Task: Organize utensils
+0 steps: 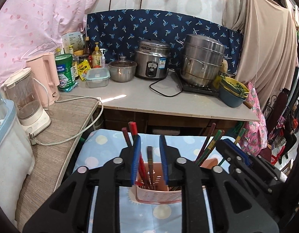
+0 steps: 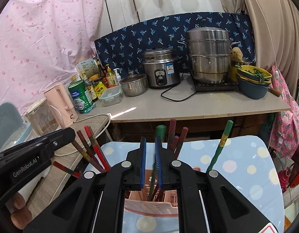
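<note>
Your left hand-held gripper (image 1: 148, 160) stands spread over the pink utensil basket (image 1: 159, 194), one dark chopstick (image 1: 150, 165) loose between its pads. Your right hand-held gripper (image 2: 151, 163) is parted only narrowly, a green chopstick (image 2: 153, 171) in the gap, directly above the same basket.

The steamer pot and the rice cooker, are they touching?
Apart. The right wrist view shows dark blue cloth between the steamer pot and the rice cooker.
</note>
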The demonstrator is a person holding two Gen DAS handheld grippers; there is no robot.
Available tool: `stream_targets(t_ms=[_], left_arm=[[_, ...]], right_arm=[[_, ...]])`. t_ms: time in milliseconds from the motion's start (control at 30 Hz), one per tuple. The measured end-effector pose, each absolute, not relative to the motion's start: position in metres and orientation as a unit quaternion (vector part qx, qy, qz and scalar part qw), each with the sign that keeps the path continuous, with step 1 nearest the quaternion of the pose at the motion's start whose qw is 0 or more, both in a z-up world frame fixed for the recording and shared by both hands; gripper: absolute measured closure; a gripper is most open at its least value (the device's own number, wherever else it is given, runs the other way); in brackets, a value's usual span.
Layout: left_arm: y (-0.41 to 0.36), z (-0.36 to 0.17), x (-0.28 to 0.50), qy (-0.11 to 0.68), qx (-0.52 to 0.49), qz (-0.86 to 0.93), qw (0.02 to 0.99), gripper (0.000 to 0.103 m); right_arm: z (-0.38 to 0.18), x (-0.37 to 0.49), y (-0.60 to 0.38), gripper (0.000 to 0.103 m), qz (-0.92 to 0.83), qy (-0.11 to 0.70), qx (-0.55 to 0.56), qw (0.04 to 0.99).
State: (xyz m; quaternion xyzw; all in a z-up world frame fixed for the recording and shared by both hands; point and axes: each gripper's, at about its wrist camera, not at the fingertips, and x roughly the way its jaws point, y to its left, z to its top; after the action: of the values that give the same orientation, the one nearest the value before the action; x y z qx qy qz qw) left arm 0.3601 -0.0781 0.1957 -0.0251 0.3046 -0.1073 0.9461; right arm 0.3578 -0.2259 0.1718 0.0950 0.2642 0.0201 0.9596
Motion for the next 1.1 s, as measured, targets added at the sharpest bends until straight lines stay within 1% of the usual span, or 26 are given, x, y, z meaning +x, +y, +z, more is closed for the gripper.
stream_targets(t_ms=[67, 133, 200, 667, 800, 1100], left_arm=[[-0.076, 0.195, 0.357, 0.304, -0.023, -0.107, 0.947, 0.078], [-0.075, 0.194, 0.351, 0.299, -0.02, -0.103, 0.948, 0.069], [-0.073, 0.195, 0.345, 0.295, -0.016, -0.101, 0.95, 0.067], [-0.06, 0.187, 0.302, 0.302, 0.009, -0.083, 0.95, 0.066], [-0.056, 0.181, 0.287, 0.303, 0.021, -0.071, 0.95, 0.065], [-0.041, 0.161, 0.255, 0.328, 0.028, -0.061, 0.942, 0.065]], right_arm=[[0.172, 0.355, -0.226, 0.088, 0.021, 0.262, 0.094, 0.96], [0.174, 0.347, -0.226, 0.085, 0.024, 0.258, 0.093, 0.961], [0.176, 0.338, -0.225, 0.081, 0.026, 0.255, 0.091, 0.962], [0.175, 0.284, -0.215, 0.073, 0.031, 0.258, 0.09, 0.961], [0.172, 0.269, -0.212, 0.068, 0.031, 0.262, 0.086, 0.961], [0.161, 0.232, -0.205, 0.061, 0.027, 0.267, 0.076, 0.96]])
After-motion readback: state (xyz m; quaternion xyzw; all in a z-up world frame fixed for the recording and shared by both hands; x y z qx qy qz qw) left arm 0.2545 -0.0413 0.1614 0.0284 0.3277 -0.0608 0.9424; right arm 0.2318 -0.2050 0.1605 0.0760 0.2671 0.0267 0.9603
